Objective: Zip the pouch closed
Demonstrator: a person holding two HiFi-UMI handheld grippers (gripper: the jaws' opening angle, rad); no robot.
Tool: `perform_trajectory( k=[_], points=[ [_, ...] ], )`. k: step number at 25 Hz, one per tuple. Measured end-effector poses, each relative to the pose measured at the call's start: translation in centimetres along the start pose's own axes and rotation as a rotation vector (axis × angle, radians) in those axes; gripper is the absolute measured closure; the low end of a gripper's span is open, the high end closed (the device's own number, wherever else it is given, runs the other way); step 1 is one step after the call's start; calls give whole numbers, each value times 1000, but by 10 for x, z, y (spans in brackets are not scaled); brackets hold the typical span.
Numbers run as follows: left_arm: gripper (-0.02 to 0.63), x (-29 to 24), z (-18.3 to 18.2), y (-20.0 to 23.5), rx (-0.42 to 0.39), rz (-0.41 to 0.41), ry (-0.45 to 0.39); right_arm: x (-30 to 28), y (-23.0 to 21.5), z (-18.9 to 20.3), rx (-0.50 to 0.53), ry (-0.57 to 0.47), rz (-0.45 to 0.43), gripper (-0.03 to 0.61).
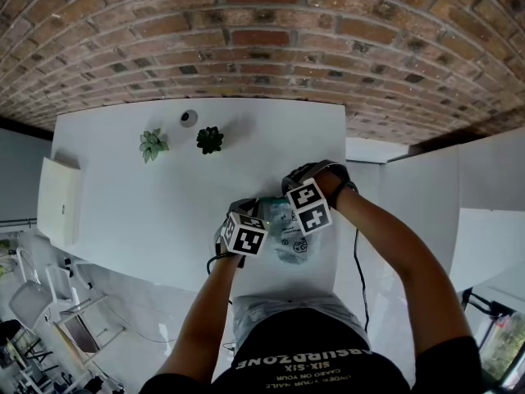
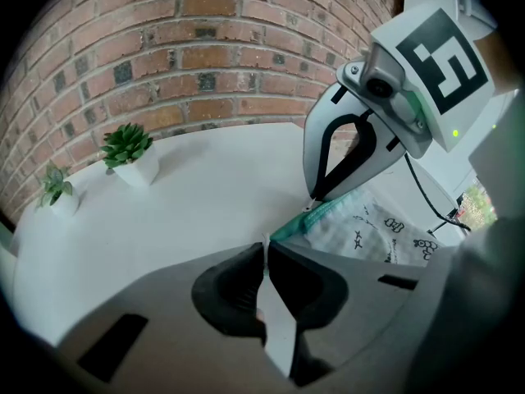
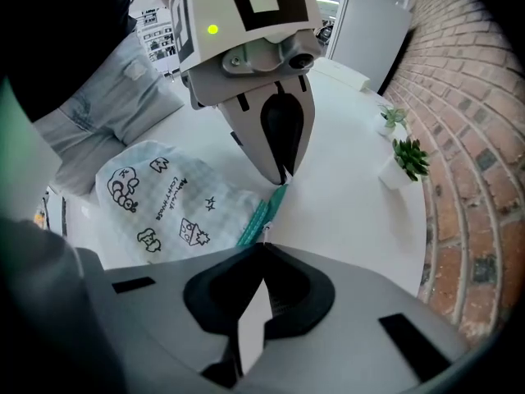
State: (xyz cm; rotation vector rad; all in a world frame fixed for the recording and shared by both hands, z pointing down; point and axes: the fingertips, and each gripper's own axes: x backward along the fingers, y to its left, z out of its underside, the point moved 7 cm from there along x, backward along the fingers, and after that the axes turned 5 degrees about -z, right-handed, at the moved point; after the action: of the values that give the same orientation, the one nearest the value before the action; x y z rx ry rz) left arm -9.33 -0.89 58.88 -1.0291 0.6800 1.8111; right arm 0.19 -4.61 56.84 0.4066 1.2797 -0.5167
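Note:
A white pouch (image 1: pixel 291 245) with black cartoon prints and a teal zipper band (image 3: pixel 261 210) lies near the front edge of the white table (image 1: pixel 164 212). My left gripper (image 2: pixel 264 249) is shut on one end of the zipper band, where the pouch's corner sits between its pads. My right gripper (image 3: pixel 262 249) is shut on the small metal zipper pull (image 3: pixel 263 231) a short way along the same band. In the head view the two marker cubes sit side by side over the pouch, the left cube (image 1: pixel 244 236) just left of the right cube (image 1: pixel 309 207). Each gripper view shows the other gripper's tips down on the band.
Two small potted plants (image 1: pixel 152 144) (image 1: pixel 210 139) and a small round object (image 1: pixel 189 117) stand at the table's far side, by the brick wall (image 1: pixel 262 31). A white box (image 1: pixel 59 199) sits off the left edge. A black cable (image 1: pixel 358 261) hangs at the right edge.

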Motion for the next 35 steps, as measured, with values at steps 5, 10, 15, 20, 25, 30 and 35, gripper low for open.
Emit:
perform_trajectory(
  k=[5, 10, 15, 20, 25, 30, 35],
  points=[
    [589, -1, 0, 0, -1, 1, 1, 0, 2, 4, -3, 8, -5, 578],
    [589, -1, 0, 0, -2, -2, 0, 1, 3, 4, -10, 5, -4, 578],
    [589, 0, 0, 0, 0, 4, 7, 2, 5, 3, -1, 15, -5, 580],
    [589, 0, -1, 2, 3, 15, 23, 1, 6, 4, -2, 16, -3, 578],
    [589, 0, -1, 1, 1, 5, 24, 1, 7, 4, -13, 16, -2, 578],
    [589, -1, -1, 1, 4, 10, 32, 2, 8, 3, 6, 29, 2, 578],
    [589, -1, -2, 2, 8, 11, 34, -1, 9, 5, 13, 53, -8, 580]
  ],
)
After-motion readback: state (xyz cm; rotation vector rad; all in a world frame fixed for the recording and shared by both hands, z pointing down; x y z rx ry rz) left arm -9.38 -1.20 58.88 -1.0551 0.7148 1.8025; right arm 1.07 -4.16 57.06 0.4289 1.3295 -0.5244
